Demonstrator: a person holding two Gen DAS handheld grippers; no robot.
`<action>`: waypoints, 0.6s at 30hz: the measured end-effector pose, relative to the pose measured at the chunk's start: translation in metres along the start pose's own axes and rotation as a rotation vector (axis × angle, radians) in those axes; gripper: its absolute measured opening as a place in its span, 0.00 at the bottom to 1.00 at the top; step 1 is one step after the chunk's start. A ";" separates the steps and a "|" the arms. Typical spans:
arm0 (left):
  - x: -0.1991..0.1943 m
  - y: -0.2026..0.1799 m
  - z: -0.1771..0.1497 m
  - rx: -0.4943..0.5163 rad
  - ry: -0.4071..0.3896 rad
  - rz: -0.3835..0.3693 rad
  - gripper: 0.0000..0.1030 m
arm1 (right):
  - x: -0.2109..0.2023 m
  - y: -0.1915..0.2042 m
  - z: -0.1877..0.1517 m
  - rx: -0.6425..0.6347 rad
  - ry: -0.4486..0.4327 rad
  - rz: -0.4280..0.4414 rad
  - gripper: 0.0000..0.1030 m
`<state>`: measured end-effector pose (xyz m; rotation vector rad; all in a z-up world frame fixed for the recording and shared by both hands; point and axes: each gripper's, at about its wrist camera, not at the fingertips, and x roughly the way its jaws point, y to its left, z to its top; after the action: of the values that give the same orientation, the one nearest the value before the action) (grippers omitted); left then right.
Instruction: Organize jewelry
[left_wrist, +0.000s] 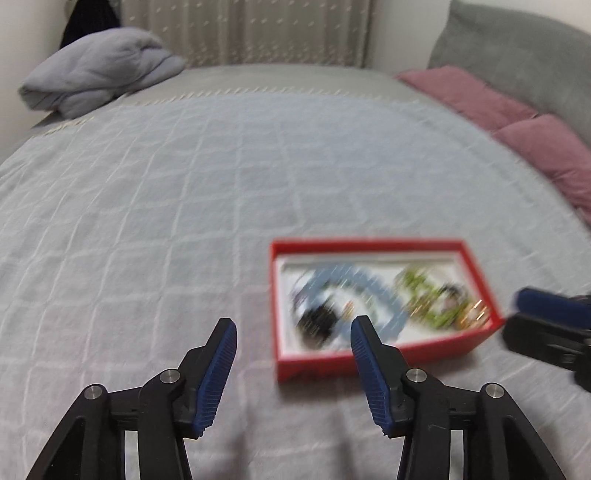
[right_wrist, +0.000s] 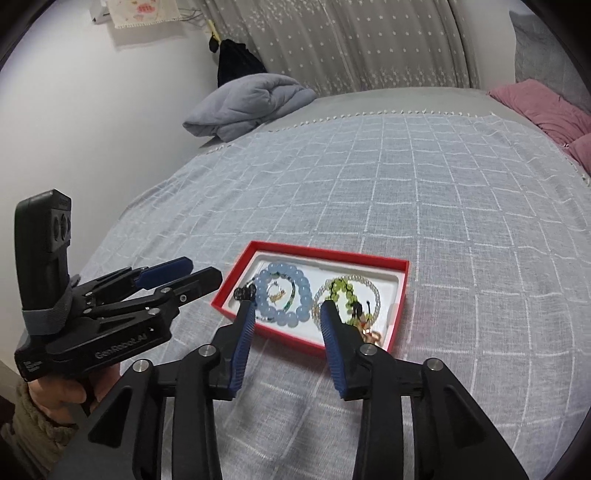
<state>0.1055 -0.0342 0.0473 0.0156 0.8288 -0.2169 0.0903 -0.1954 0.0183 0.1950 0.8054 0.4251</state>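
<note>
— While both grippers hung over the checked bedspread (right_wrist: 424, 192), where did the jewelry sit?

— All of it lay in the red tray (right_wrist: 400, 286), at about twelve o'clock from the right gripper (right_wrist: 288, 308), whose fingers were spread wide with nothing between them. A blue bead bracelet (right_wrist: 301, 286) filled the tray's nine o'clock half; a green bead string (right_wrist: 341, 290) and a clear bead bracelet (right_wrist: 375, 291) lay toward three o'clock.

— And the left gripper (left_wrist: 293, 326)?

— Spread apart too, empty, with the tray (left_wrist: 369, 244) at one o'clock from it, badly blurred in its own view. From the right wrist it showed at nine o'clock (right_wrist: 184, 273), its tips near the tray's edge but not touching.

— Anything else?

— A folded grey blanket (right_wrist: 251, 105) at eleven o'clock, pink pillows (right_wrist: 546, 107) at two.
</note>
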 end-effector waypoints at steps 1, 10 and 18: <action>0.000 0.001 -0.003 -0.008 0.005 0.014 0.53 | -0.002 0.003 -0.004 -0.007 0.004 -0.011 0.42; -0.017 0.003 -0.023 -0.012 -0.016 0.116 0.72 | -0.007 0.011 -0.021 -0.006 0.057 -0.102 0.51; -0.036 0.000 -0.038 -0.008 -0.052 0.134 0.87 | -0.014 0.011 -0.037 0.024 0.086 -0.145 0.66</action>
<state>0.0543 -0.0238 0.0478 0.0578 0.7736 -0.0870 0.0512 -0.1916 0.0061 0.1405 0.9028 0.2886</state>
